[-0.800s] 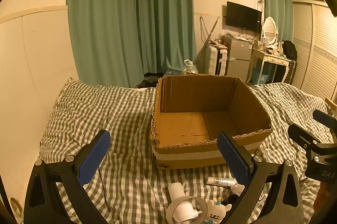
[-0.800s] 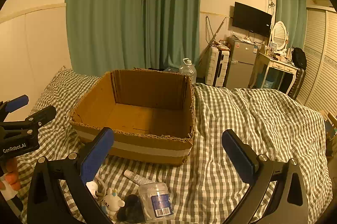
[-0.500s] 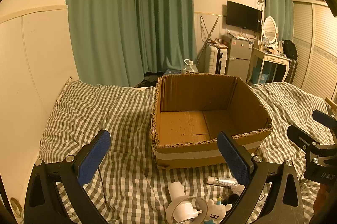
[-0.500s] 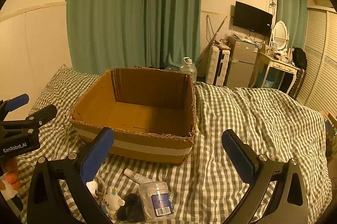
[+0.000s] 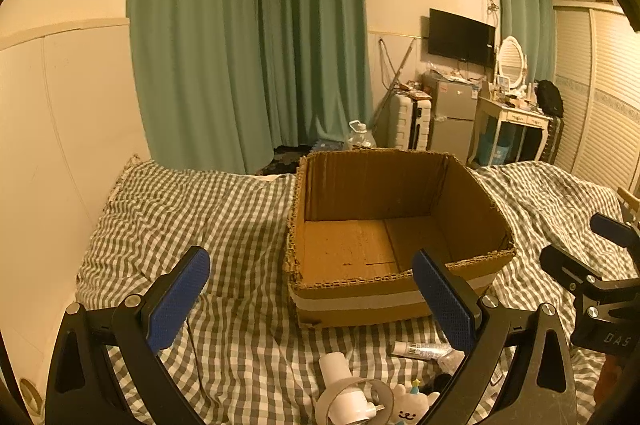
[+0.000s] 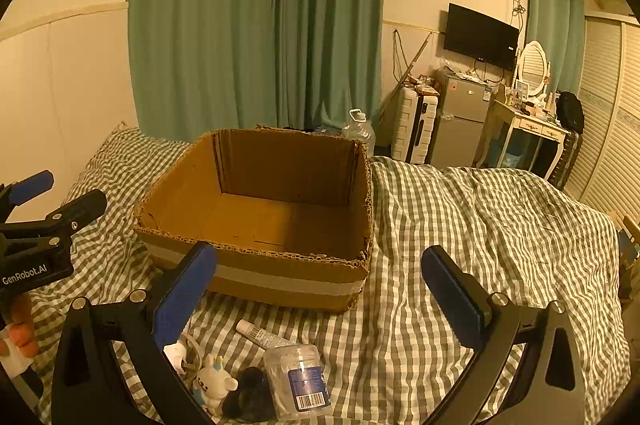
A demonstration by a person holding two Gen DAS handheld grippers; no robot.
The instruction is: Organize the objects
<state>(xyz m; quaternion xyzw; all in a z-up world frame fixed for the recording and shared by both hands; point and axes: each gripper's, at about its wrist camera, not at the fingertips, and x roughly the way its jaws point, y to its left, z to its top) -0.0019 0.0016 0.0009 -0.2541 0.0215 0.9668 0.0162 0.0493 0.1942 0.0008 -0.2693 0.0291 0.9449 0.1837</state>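
Observation:
An empty cardboard box (image 5: pixel 400 297) (image 6: pixel 280 281) sits on the checked bedspread. In front of it lie small items: a white tube (image 6: pixel 260 334) (image 5: pixel 420 348), a clear plastic jar with a barcode label (image 6: pixel 298 379), a white unicorn toy (image 6: pixel 212 383) (image 5: pixel 408 407), a black object (image 6: pixel 248 399), a tape roll (image 5: pixel 354 401) and a white bottle (image 5: pixel 340 381). My left gripper (image 5: pixel 312 301) hovers open above the bedspread, short of the items. My right gripper (image 6: pixel 320 301) hangs open over them, nothing between its fingers.
The checked bedspread (image 6: pixel 480 225) stretches to the right and left of the box. Green curtains (image 5: pixel 248 45), a suitcase (image 6: pixel 414 129), a small fridge (image 6: pixel 460 121) and a dressing table (image 6: pixel 528 129) stand beyond the bed. A wall panel (image 5: pixel 60 125) borders the left side.

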